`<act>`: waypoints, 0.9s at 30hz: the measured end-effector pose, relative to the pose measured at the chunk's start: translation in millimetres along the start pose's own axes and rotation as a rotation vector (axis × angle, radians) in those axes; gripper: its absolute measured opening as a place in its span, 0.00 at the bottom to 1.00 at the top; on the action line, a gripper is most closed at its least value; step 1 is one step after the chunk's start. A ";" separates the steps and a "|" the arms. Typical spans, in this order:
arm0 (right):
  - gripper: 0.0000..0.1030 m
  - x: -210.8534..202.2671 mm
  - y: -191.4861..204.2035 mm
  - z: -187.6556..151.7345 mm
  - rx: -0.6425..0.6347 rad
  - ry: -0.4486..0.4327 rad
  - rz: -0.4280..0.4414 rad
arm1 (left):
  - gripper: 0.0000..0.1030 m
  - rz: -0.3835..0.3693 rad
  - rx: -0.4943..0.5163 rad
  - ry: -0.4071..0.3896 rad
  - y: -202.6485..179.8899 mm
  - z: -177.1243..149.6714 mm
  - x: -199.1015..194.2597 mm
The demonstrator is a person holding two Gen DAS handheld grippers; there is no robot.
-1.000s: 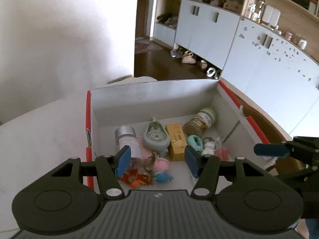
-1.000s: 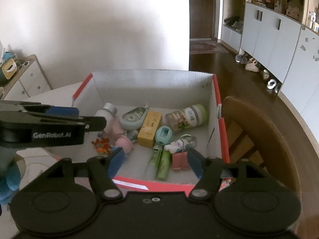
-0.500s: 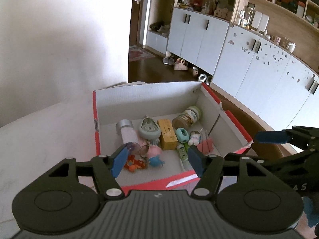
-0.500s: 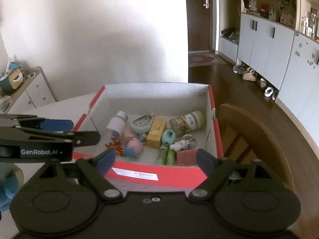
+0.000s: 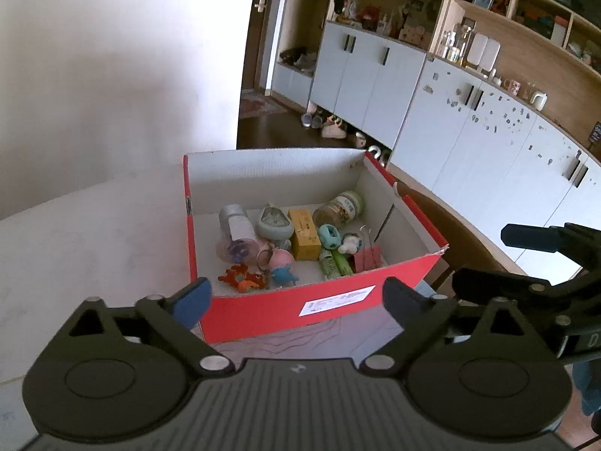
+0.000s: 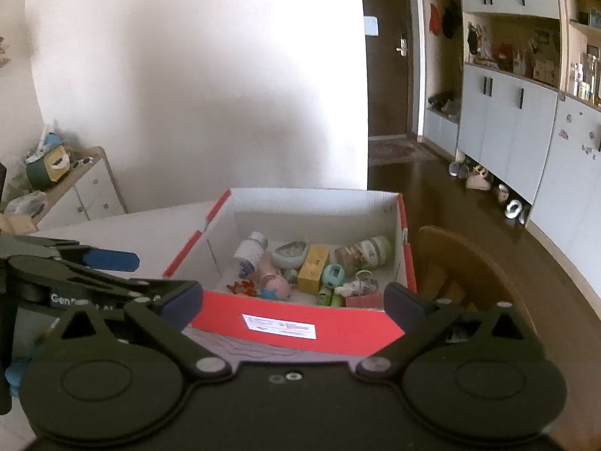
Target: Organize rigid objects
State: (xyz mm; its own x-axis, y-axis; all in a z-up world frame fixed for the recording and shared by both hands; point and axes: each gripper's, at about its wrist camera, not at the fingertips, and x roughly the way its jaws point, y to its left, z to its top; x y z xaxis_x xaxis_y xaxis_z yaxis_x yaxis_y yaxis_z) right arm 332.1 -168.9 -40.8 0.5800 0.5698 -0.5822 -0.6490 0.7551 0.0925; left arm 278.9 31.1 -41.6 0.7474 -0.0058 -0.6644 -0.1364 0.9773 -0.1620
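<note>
Both grippers back off the box, jaws just opened wide, nothing between them.

Red cardboard box with white inside (image 5: 323, 302) sits on the white table (image 5: 75, 248), now fully in front of both cameras instead of under them. Inside the box: jar with pale green lid (image 5: 340, 208), yellow carton (image 5: 304, 233), grey-capped bottle (image 5: 234, 221), pink binder clip (image 5: 366, 257), orange toy (image 5: 242, 276). Left gripper (image 5: 293, 297) and right gripper (image 6: 293, 302) released, empty, hanging short of the box's near wall. Looks like sorting is finished.

right tool (image 6: 293, 302): wide, empty, just opened | red box (image 6: 293, 325): ahead, filled | contents: blurry, perhaps bottles
</note>
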 end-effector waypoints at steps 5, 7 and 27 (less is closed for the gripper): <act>1.00 -14.7 2.2 -5.4 0.003 -0.037 0.010 | 0.97 0.000 -0.008 -0.028 -4.5 -4.6 -16.5; 1.00 -19.8 2.9 -7.2 0.001 -0.046 0.007 | 0.97 0.002 -0.003 -0.044 -6.6 -6.2 -23.2; 1.00 -45.1 5.7 -18.2 0.031 -0.067 -0.011 | 0.97 0.016 0.075 -0.097 -29.5 -24.3 -60.8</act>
State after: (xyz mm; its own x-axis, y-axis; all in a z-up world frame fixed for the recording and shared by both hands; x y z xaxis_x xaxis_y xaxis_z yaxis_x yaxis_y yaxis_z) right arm 293.2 -196.2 -28.7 0.6197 0.5808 -0.5279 -0.6271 0.7708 0.1119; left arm 221.7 -2.5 -14.1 0.8052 0.0270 -0.5924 -0.1026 0.9902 -0.0944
